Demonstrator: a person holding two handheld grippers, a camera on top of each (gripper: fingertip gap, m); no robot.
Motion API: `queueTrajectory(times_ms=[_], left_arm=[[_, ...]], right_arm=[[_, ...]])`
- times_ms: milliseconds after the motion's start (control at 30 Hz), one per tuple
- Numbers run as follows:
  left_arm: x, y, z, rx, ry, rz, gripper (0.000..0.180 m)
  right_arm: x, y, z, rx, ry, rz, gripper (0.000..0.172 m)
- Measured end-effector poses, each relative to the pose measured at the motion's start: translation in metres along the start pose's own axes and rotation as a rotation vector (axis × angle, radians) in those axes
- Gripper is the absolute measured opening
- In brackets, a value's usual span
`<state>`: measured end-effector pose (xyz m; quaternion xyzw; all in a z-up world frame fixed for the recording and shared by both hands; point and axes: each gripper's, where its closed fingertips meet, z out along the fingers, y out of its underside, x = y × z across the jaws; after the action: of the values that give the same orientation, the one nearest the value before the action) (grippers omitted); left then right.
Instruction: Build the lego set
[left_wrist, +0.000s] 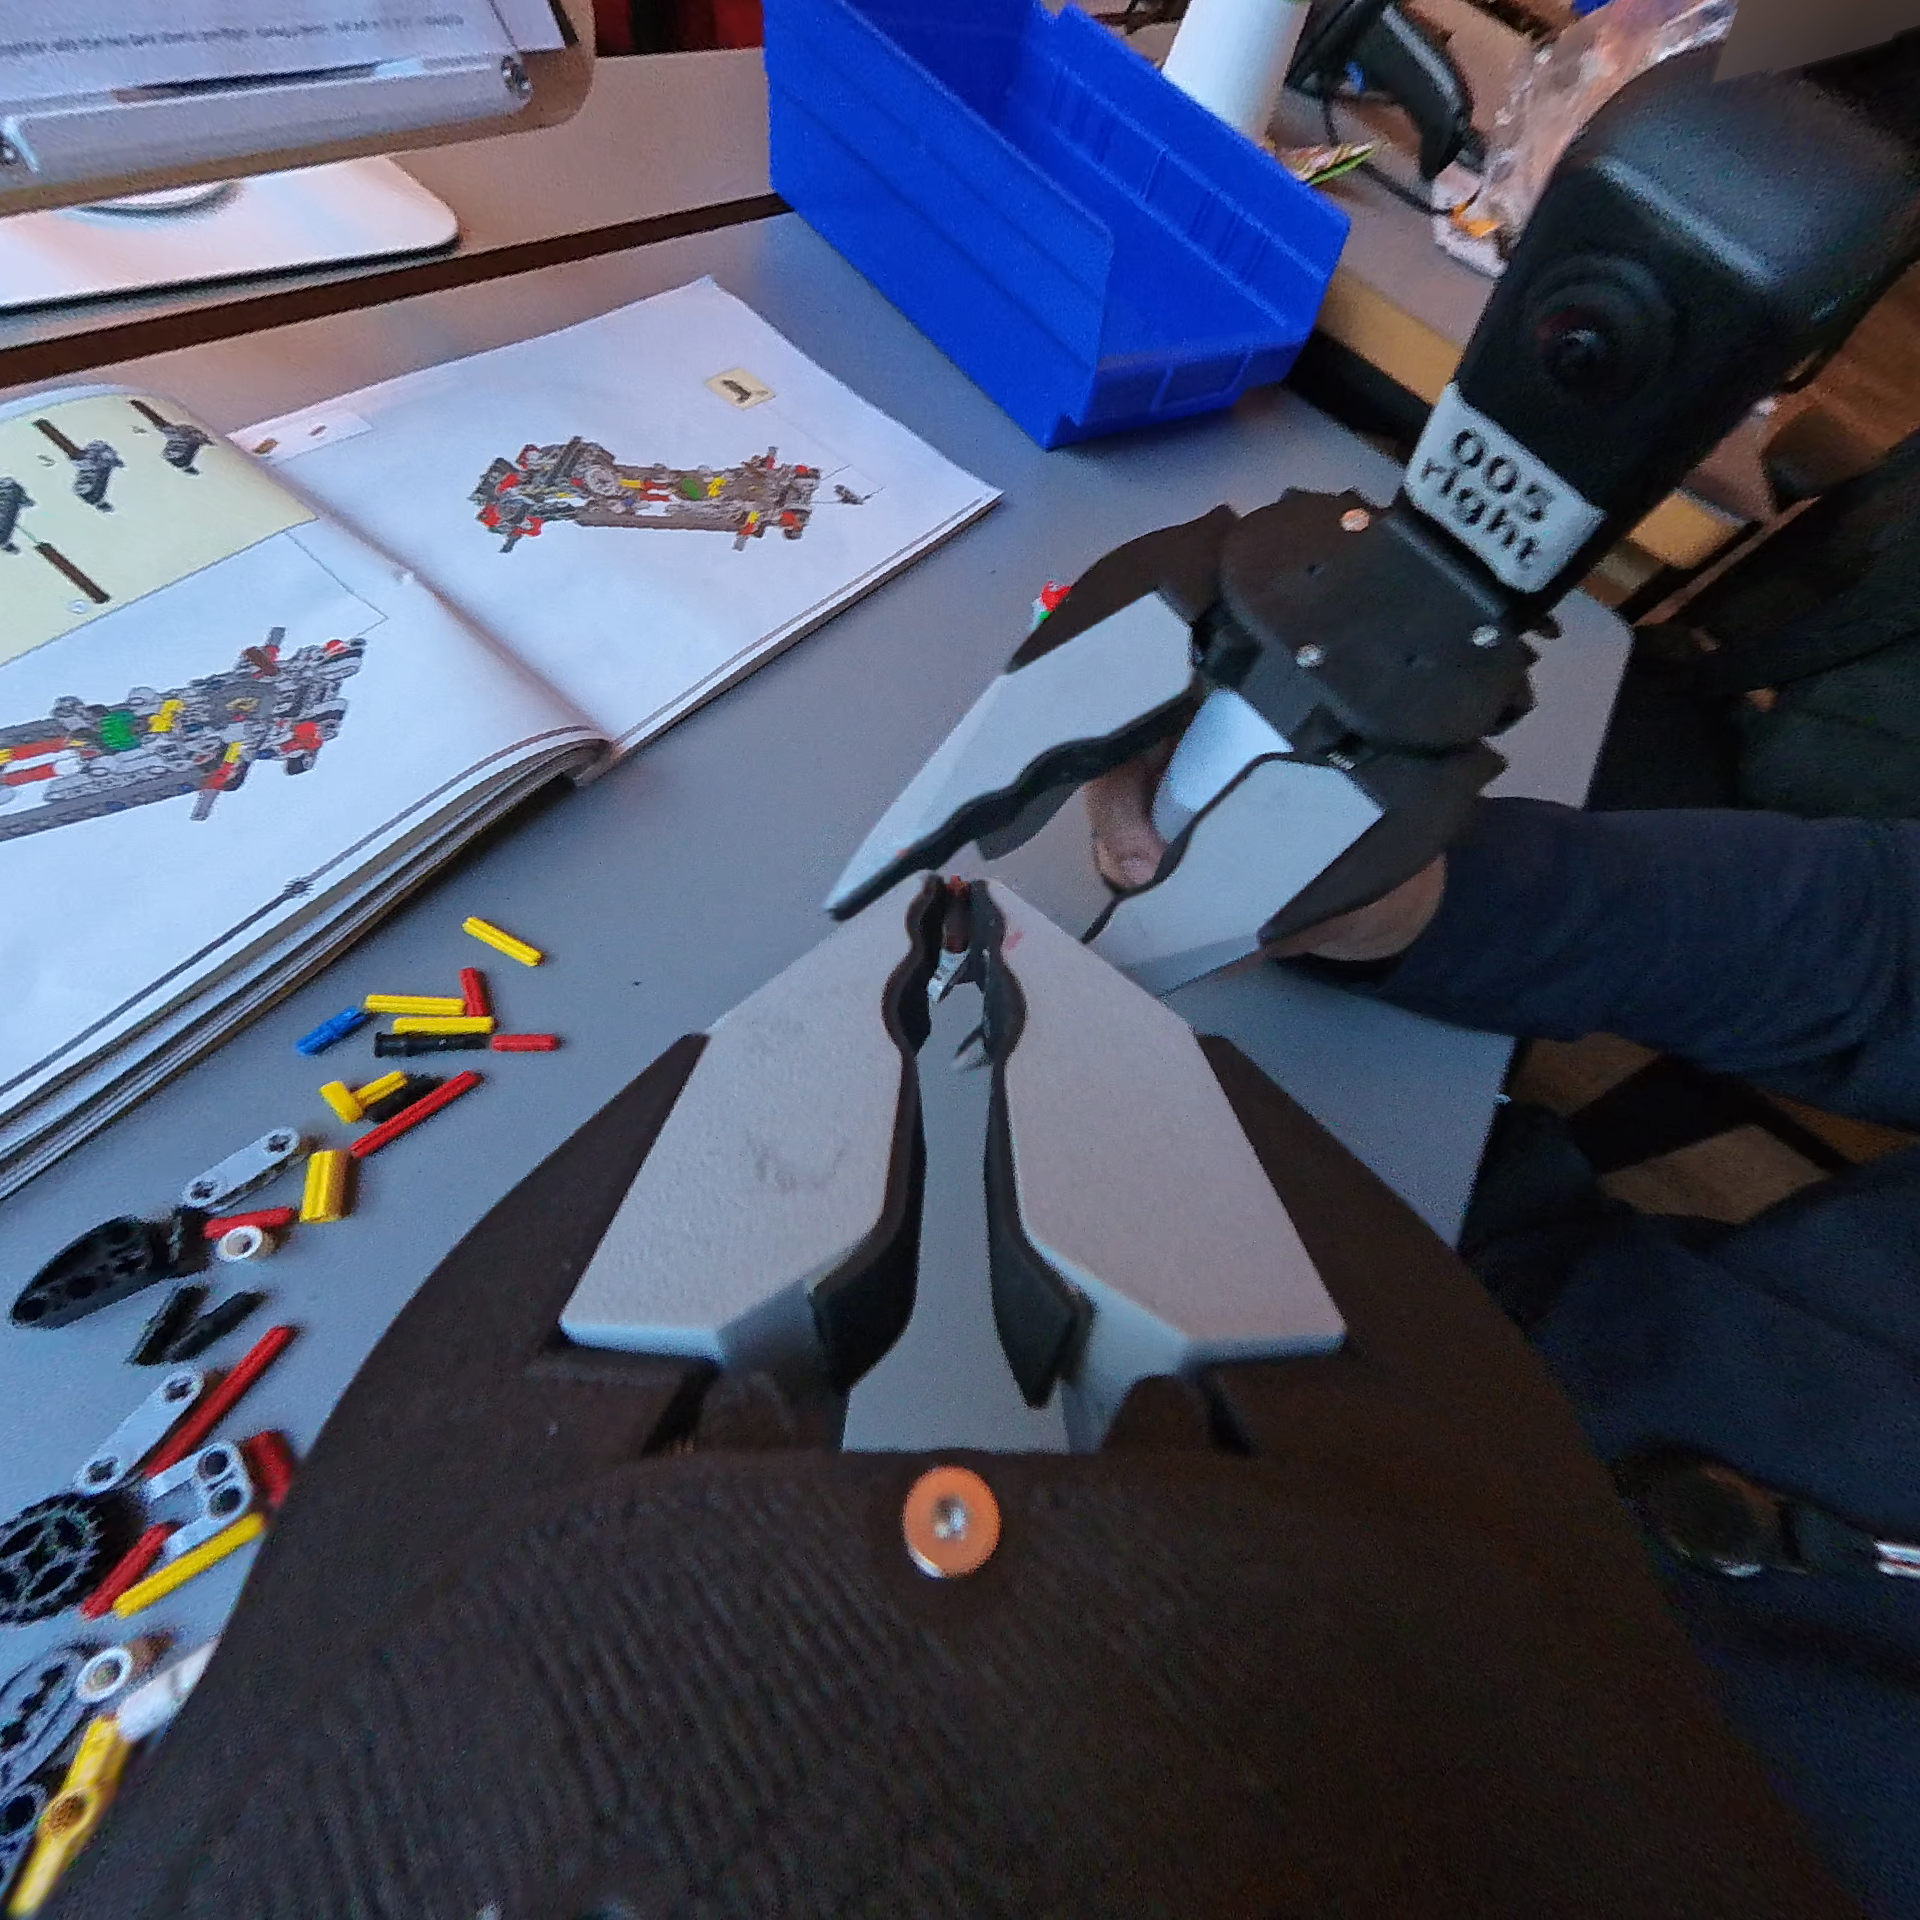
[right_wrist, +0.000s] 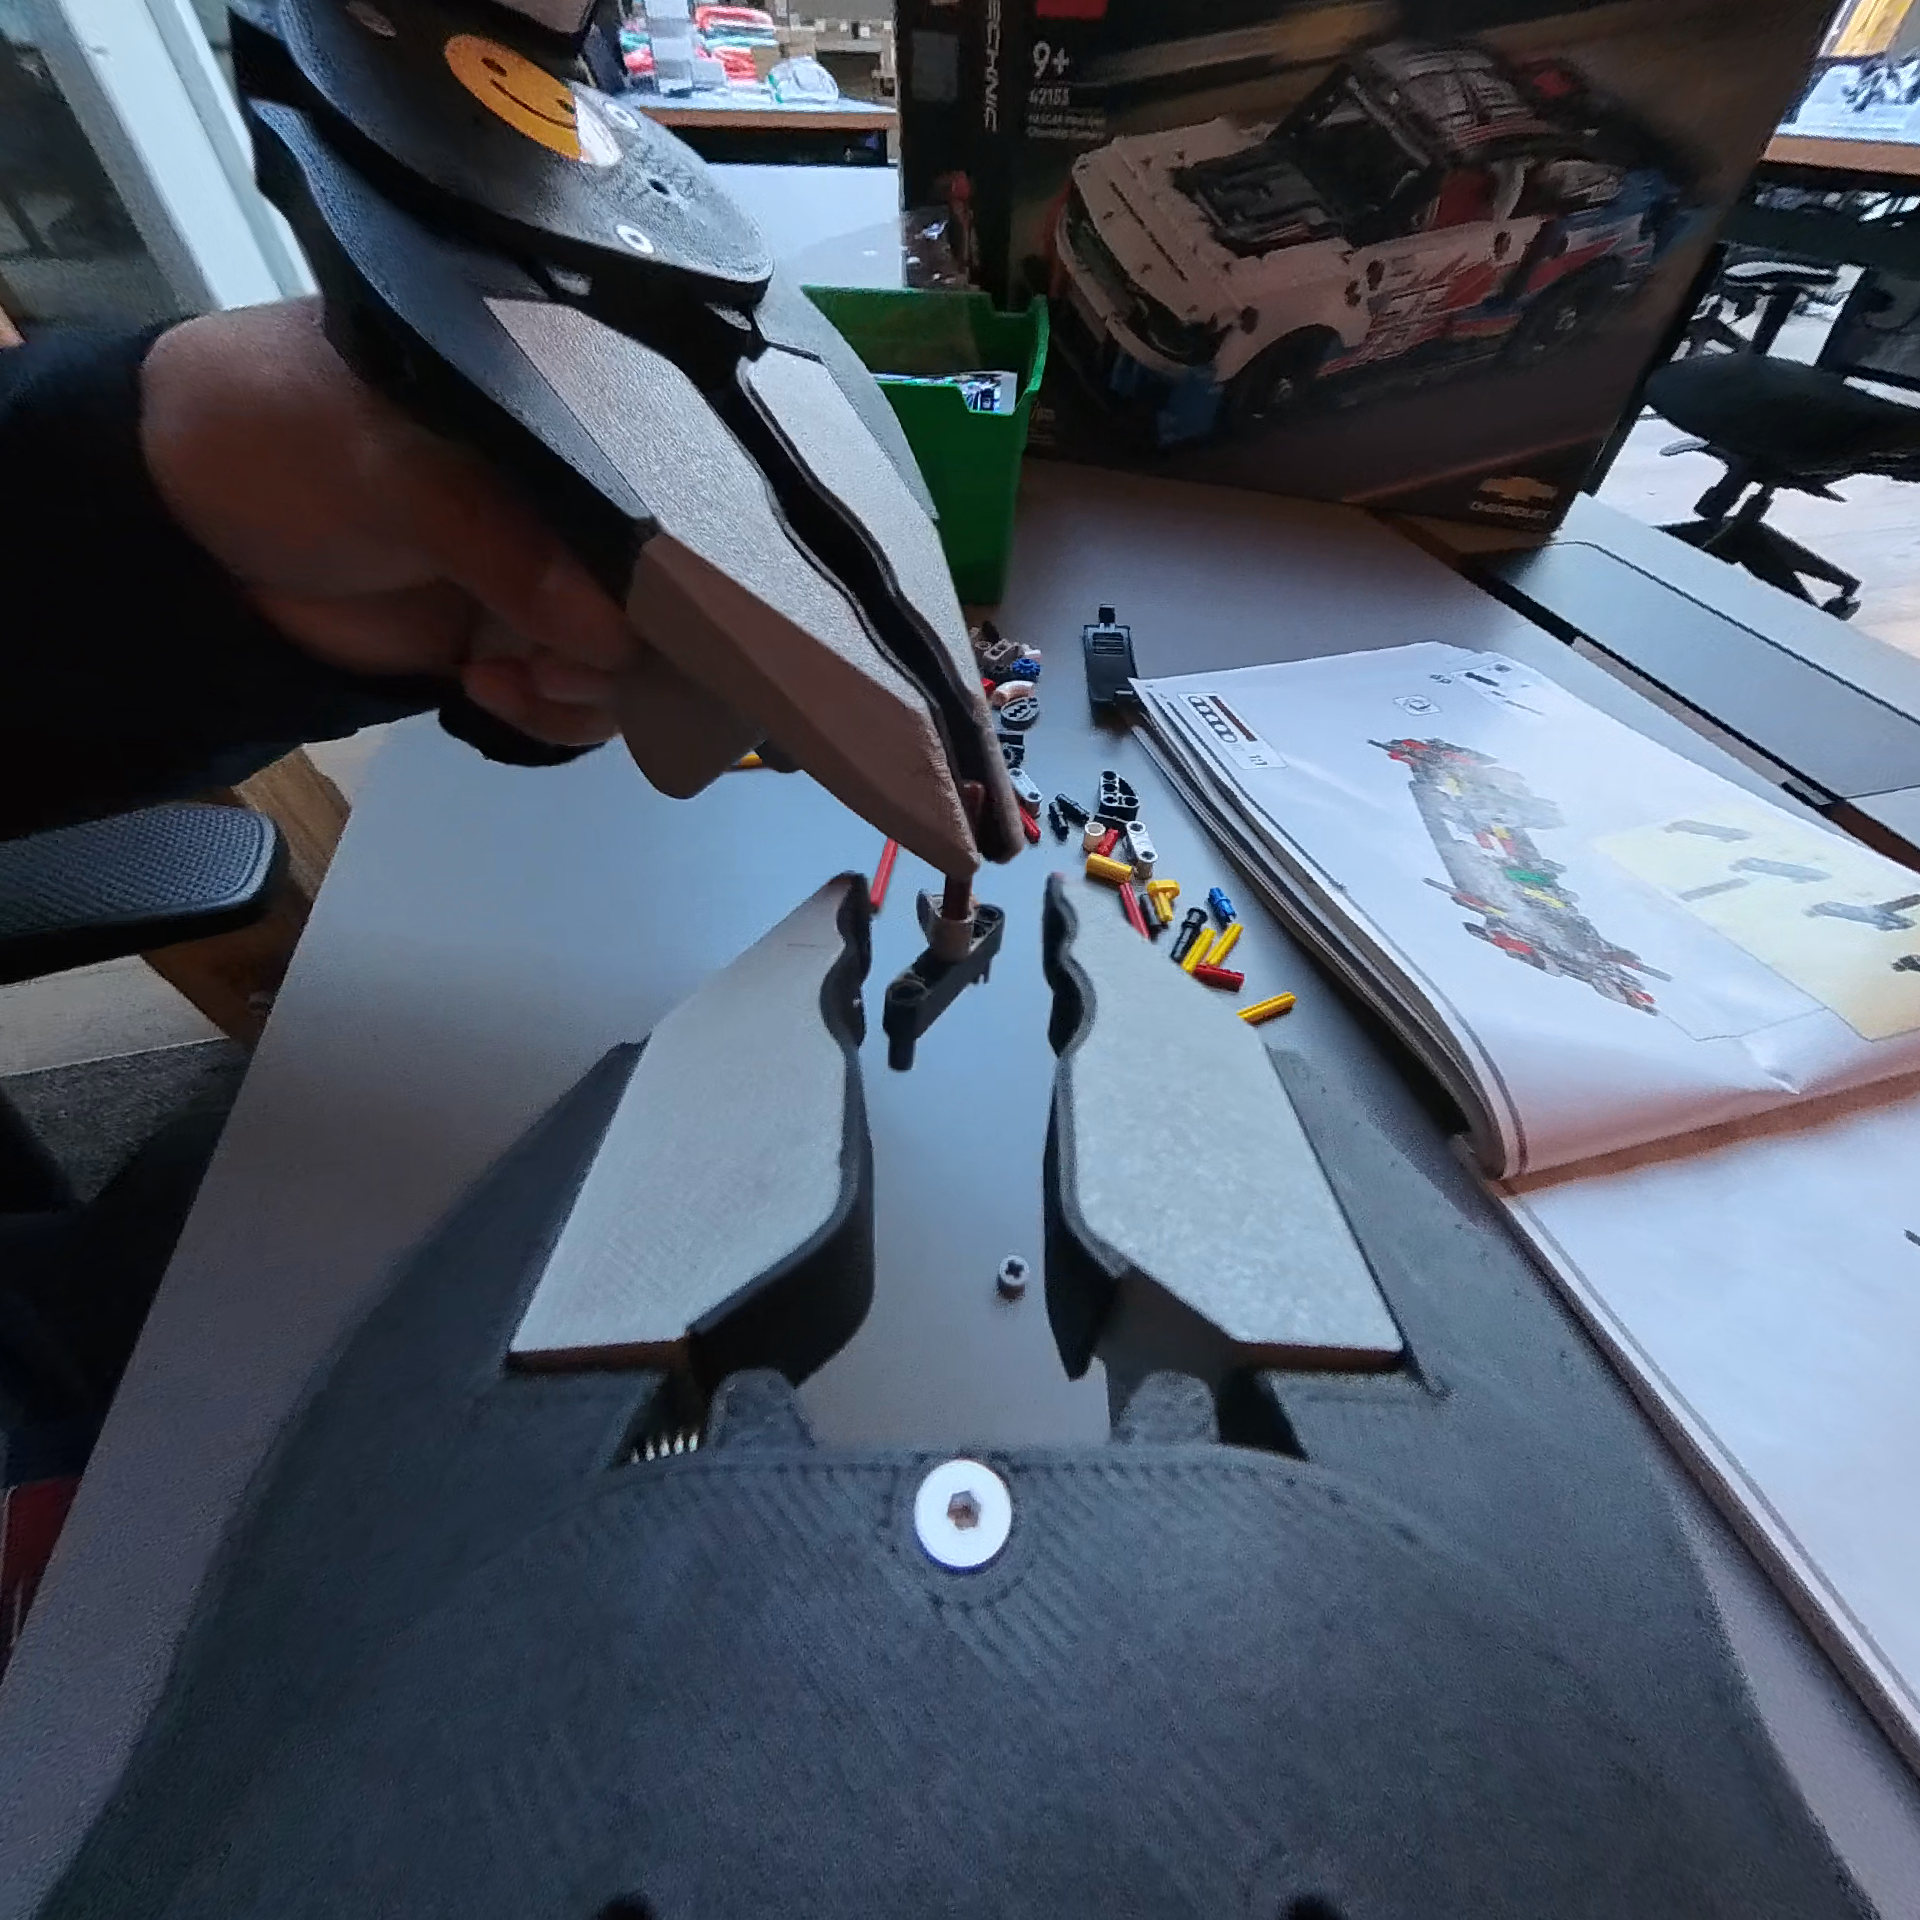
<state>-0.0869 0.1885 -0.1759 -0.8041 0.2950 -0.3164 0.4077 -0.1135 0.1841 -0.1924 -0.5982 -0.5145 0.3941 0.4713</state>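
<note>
My left gripper (left_wrist: 956, 896) is shut on a dark red axle (left_wrist: 954, 920), and black parts hang just below its tips. In the right wrist view the left gripper (right_wrist: 982, 847) comes down from the upper left. The axle (right_wrist: 958, 891) carries a tan bush (right_wrist: 954, 927) and a black angled beam (right_wrist: 940, 982), held above the grey table (right_wrist: 582, 935). My right gripper (right_wrist: 956, 888) is open. The beam hangs between its fingers (right_wrist: 1060, 935) and neither pad touches it. The right gripper also shows in the left wrist view (left_wrist: 977, 916), open around the left gripper's tips.
An open instruction booklet (right_wrist: 1558, 883) lies to the right, with loose red, yellow, black and blue pins (right_wrist: 1174, 904) beside it. A small grey bush (right_wrist: 1011, 1273) lies on the table. A green bin (right_wrist: 966, 436), a model-car box (right_wrist: 1351, 239) and a blue bin (left_wrist: 1039, 229) stand behind. Left and right tips are no more than a few centimetres apart.
</note>
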Motion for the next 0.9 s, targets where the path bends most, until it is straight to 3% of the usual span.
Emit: queueTrajectory(times_ms=[200,367,433,600,900], left_arm=[[-0.016,0.003,-0.005,-0.034,-0.098,0.069,0.002],[-0.012,0.012,-0.006,-0.077,-0.07,0.175,0.003],[-0.011,0.024,-0.003,-0.121,-0.059,0.253,0.002],[-0.006,0.049,0.001,-0.17,0.028,0.321,0.002],[-0.011,0.054,0.006,-0.06,0.131,0.369,0.002]], right_arm=[[0.012,-0.003,-0.012,0.046,0.002,0.045,0.019],[0.026,0.0,-0.023,0.053,-0.06,0.107,0.016],[0.023,0.014,-0.023,-0.02,-0.138,0.125,0.007],[0.011,0.063,-0.018,-0.296,-0.234,0.118,0.008],[0.02,0.105,-0.012,-0.547,-0.101,-0.096,0.01]])
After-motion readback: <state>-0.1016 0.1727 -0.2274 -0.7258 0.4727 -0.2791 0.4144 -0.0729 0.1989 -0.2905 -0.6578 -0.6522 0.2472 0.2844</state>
